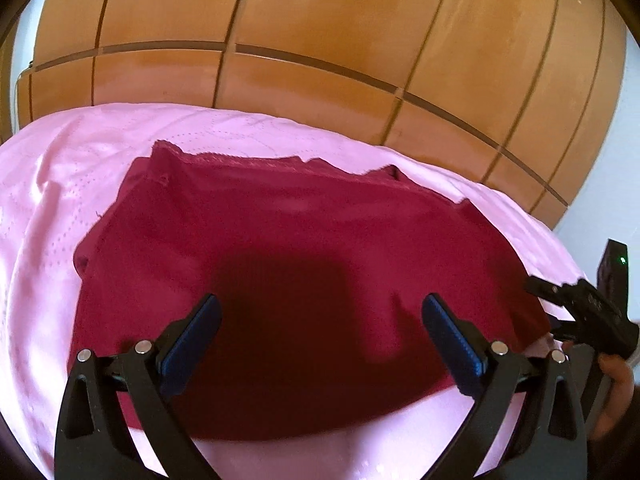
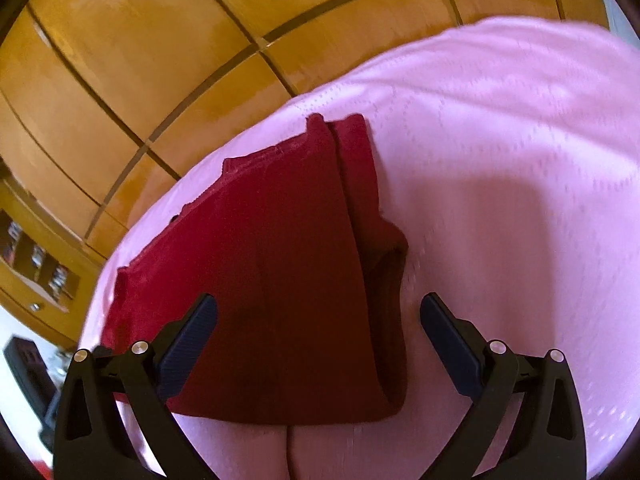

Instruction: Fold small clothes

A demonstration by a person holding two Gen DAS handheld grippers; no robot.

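A dark red garment (image 1: pixel 288 264) lies folded flat on a pink bedsheet (image 1: pixel 48 216). My left gripper (image 1: pixel 320 320) is open and empty, hovering just above the garment's near half. In the right wrist view the same garment (image 2: pixel 280 280) shows a folded-over right edge with stacked layers. My right gripper (image 2: pixel 318 320) is open and empty above the garment's near right part. The right gripper also shows at the right edge of the left wrist view (image 1: pixel 560 312), beside the garment's right corner.
A brown wooden panelled wardrobe (image 1: pixel 320 40) stands right behind the bed. The pink sheet (image 2: pixel 500 200) spreads wide to the garment's right. Shelves with small items (image 2: pixel 36 256) and a dark object (image 2: pixel 24 360) sit at far left.
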